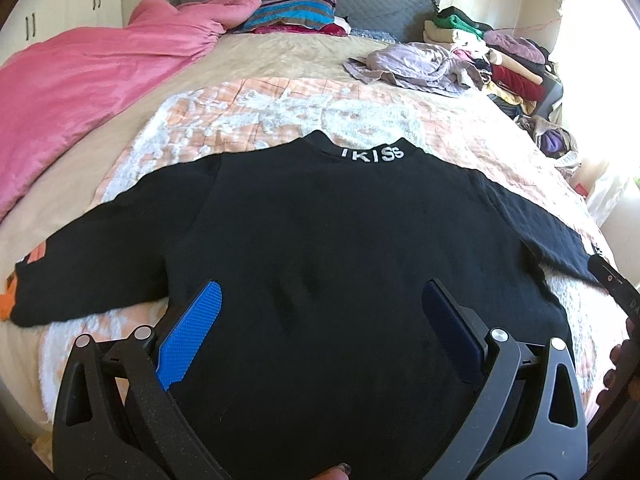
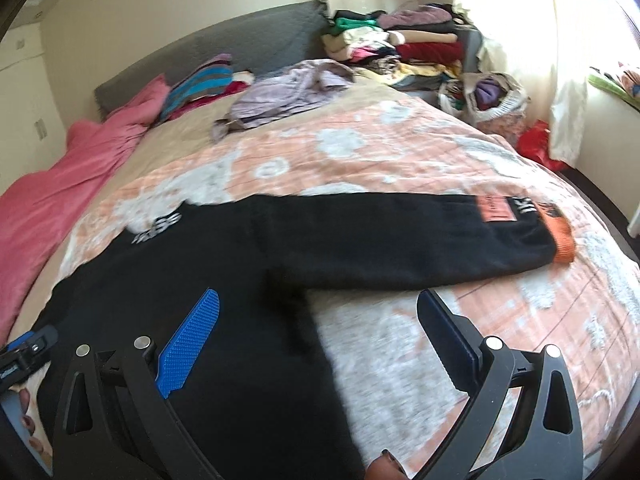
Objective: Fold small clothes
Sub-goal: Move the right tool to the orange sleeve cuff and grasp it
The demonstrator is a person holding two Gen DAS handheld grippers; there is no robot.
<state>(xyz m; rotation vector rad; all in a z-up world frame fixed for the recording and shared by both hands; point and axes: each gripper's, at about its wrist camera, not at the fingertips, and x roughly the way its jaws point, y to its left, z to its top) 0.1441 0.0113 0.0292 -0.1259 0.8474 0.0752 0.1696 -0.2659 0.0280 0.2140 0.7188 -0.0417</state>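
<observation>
A small black sweater lies flat on the bed with both sleeves spread out and its white-lettered collar at the far side. My left gripper hovers open over the lower body of the sweater, nothing between its blue pads. In the right wrist view the sweater's right sleeve stretches out to an orange cuff with an orange patch. My right gripper is open above the sweater's right edge near the armpit. It also shows at the far right of the left wrist view, right gripper.
The sweater rests on a peach and white quilt over a beige bed. A pink duvet lies at the left. A lilac crumpled garment and stacks of folded clothes sit at the far right, near a bright window.
</observation>
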